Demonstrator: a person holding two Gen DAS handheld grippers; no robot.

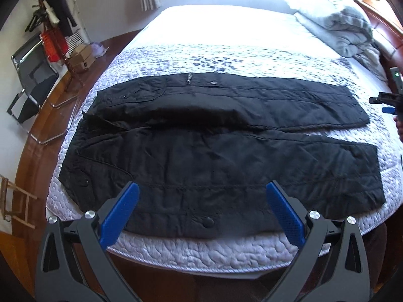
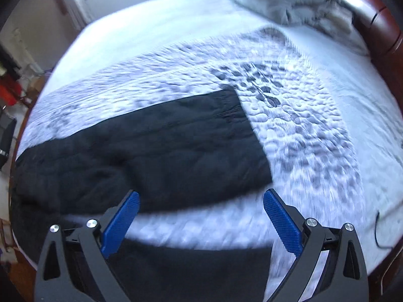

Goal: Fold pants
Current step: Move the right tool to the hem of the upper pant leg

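Quilted bed (image 1: 201,254) has the black pants (image 1: 214,156) spread flat just ahead of both wide-open, empty tools, left tool (image 1: 202,196) and right tool (image 2: 201,203), so I'd pinch the near leg's edge evenly.

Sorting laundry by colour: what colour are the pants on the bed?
Black; the pants show best in the left wrist view.

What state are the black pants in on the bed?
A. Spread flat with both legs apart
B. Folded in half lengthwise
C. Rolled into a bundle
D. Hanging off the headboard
A: the black pants lie flat on the quilted bed, a strip of quilt showing between the two legs.
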